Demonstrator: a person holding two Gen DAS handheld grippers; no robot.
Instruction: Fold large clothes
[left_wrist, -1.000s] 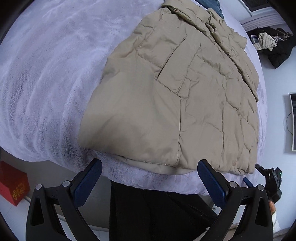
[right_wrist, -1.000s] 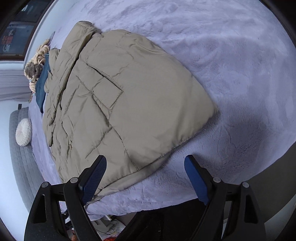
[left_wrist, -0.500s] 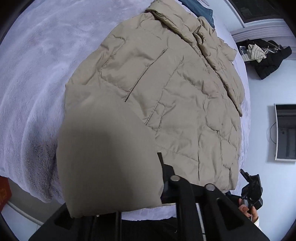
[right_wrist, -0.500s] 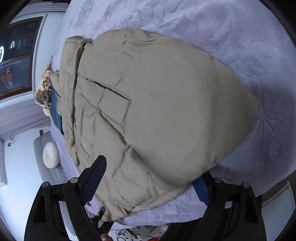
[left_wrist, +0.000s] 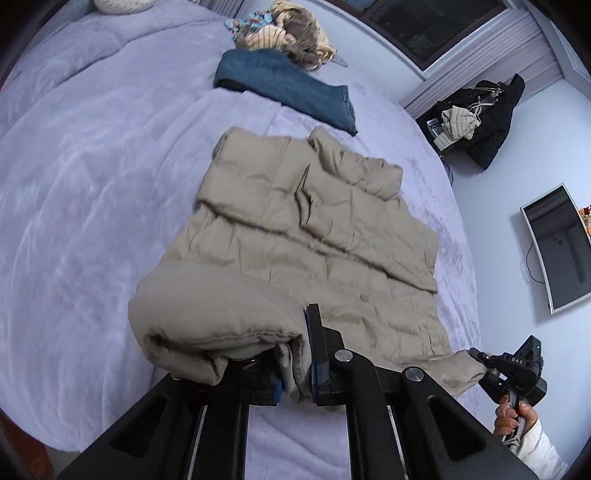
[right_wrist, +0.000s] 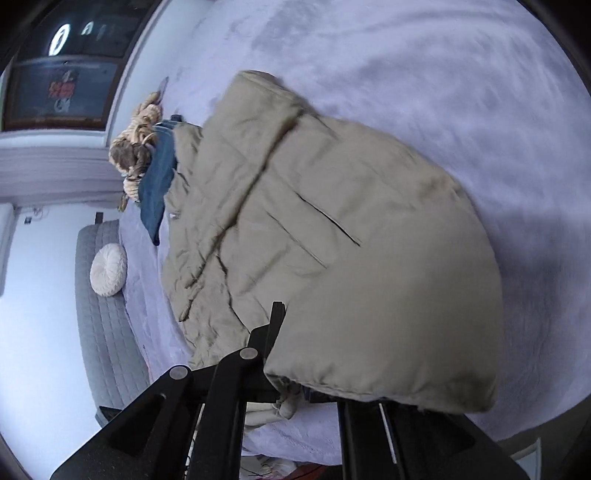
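1. Beige padded jacket (left_wrist: 314, 236) lies spread on the lilac blanket (left_wrist: 74, 184) of the bed, its near hem lifted.
2. Left gripper (left_wrist: 295, 363): jaws pinched tight on one hem corner, fabric bunched between them.
3. Right gripper (right_wrist: 295, 391): jaws have just been closing; now clamped on the other hem corner.
4. Folded jeans (left_wrist: 288, 88) lie beyond the collar.

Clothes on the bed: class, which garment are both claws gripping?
The beige puffer jacket: its near hem is pinched in both claws, unlike the folded blue jeans and striped knit pile lying untouched beyond it.
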